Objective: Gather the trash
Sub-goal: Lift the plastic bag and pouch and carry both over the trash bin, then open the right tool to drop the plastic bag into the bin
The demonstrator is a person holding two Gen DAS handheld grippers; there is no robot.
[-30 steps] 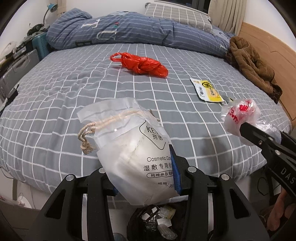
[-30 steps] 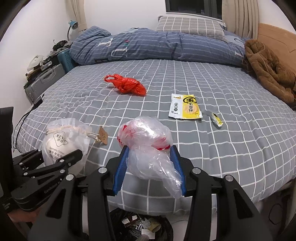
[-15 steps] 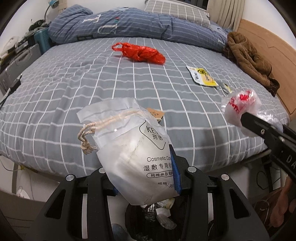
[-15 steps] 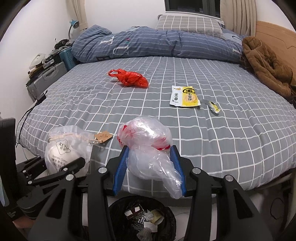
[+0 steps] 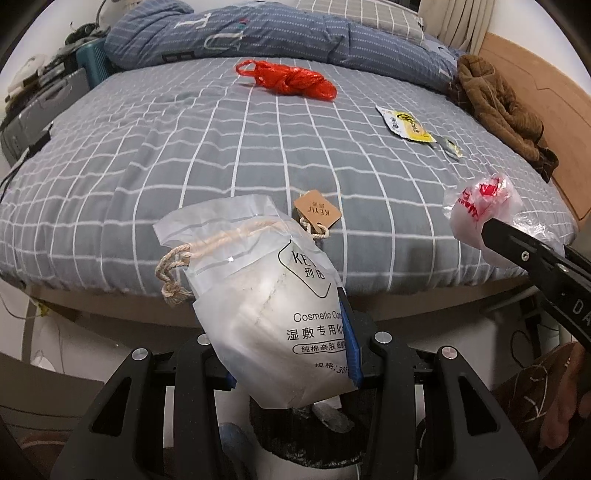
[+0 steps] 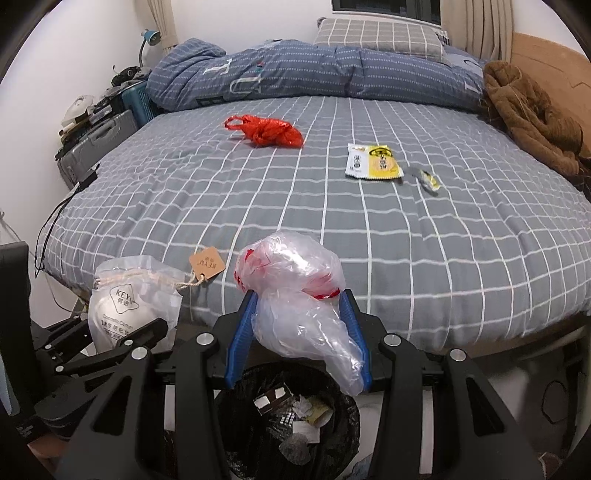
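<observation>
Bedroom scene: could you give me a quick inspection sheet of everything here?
Surface: bed with grey checked cover.
Job's things: cotton-pad pouch in left tool; crumpled clear bag in right tool; black bin below, partly filled. Red bag, yellow sachet, small wrapper lie on the bed.
Clutter: brown garment, blue duvet, pillow.
Grippers: both tools shut on their loads.
Cables: black lead at bed's left edge.
Surroundings: suitcases, lamp, curtain.
</observation>
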